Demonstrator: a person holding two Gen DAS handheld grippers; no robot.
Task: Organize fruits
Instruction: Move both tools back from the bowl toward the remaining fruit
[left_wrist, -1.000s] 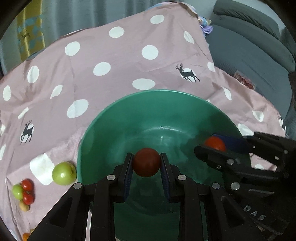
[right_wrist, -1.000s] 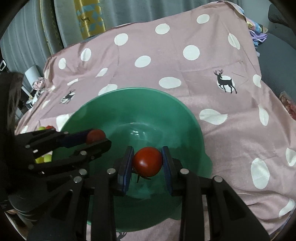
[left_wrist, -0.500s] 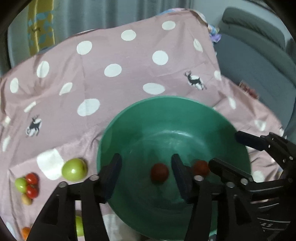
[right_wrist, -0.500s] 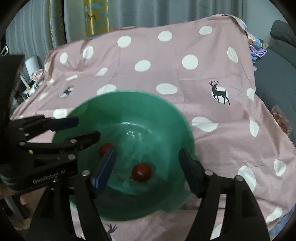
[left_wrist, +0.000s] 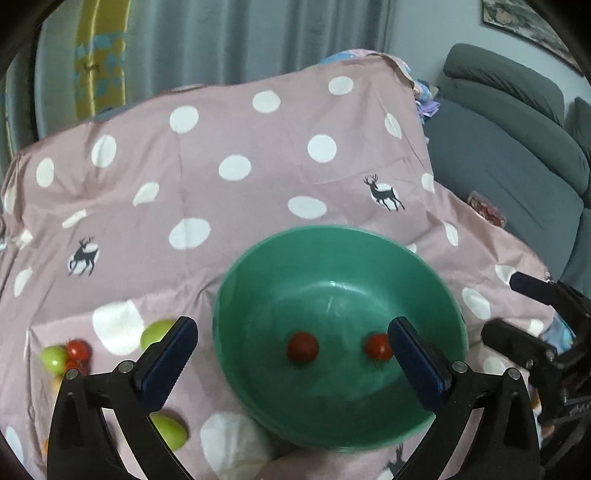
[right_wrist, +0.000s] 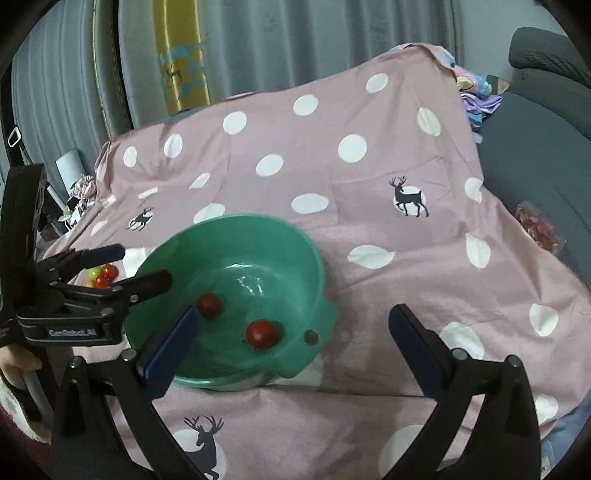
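Green plastic bowl (left_wrist: 424, 273), round, glossy, holding two smooth red tomatoes (left_wrist: 303, 345) lying apart on its bottom; left gripper (left_wrist: 291, 363) and right gripper (right_wrist: 295, 350) both opening wide above it, nothing between the jaws; pink polka-dot cloth (left_wrist: 240, 206) with deer prints; green and red fruits (left_wrist: 61, 356) heaped left of the bowl; grey sofa (left_wrist: 517, 147); grey curtain (left_wrist: 240, 37).

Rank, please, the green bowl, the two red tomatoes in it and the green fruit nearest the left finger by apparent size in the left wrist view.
1. Green bowl, by far the largest.
2. Green fruit, partly hidden by the finger.
3. The two tomatoes: they look alike, no ranking between them.
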